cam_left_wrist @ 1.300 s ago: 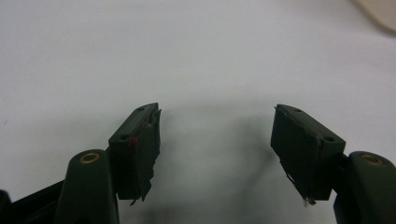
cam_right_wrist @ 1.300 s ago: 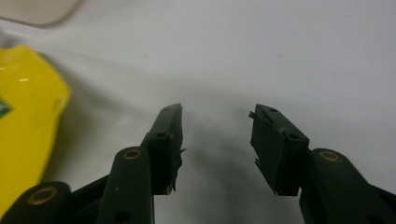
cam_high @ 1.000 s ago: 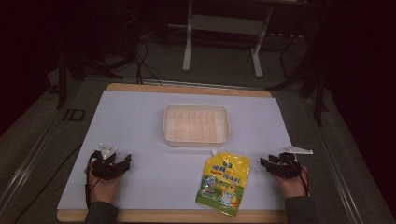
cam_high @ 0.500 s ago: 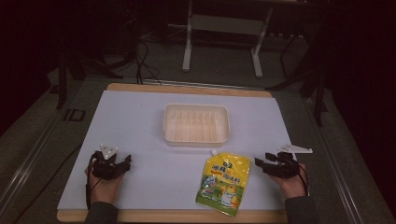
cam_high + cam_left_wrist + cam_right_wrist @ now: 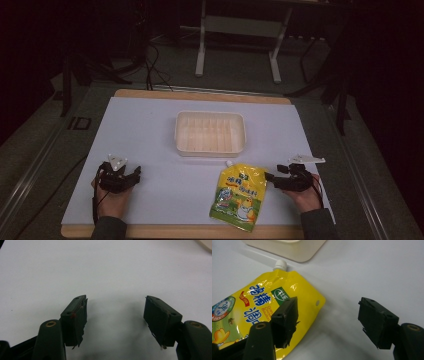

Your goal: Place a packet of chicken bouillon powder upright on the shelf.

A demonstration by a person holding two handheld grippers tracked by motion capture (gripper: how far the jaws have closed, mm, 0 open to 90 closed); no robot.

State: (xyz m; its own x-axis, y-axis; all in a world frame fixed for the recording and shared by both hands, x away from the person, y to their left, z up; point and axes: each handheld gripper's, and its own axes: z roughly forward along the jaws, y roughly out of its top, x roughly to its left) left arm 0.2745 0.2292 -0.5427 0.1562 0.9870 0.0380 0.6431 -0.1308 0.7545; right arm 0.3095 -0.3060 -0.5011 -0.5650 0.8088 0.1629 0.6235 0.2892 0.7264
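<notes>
Room beyond the table (image 5: 150,102) is sitting in near darkness; a pale stand's legs (image 5: 202,42) and some floor cables are barely making themselves out. White mat (image 5: 150,135) is covering the board, wood edge showing at front and back.

Left hand (image 5: 111,200) is coming in from the bottom edge, forearm cut off by the frame, resting on the mat at the near left corner. Left gripper (image 5: 134,175) is pointing toward mid-table, grey plate on top. In the left gripper view the left gripper (image 5: 116,311) is standing with jaws wide apart, nothing between them, bare mat beneath; a sliver of the tray is just clipping the top right corner.

Cream tray (image 5: 210,132) is sitting mid-table, contents hard to tell.

Yellow spouted pouch (image 5: 239,193) is lying flat just in front of the tray, cap toward it, print too small to read from above.

Right hand (image 5: 305,192) is resting near right, sleeve cut off. Right gripper (image 5: 270,176) is aiming leftward, tips just beside the pouch's upper corner. In the right gripper view the right gripper (image 5: 328,316) is gaping wide, holding nothing; one jaw is overlapping the pouch (image 5: 257,307), contact unclear, the other is over bare mat
</notes>
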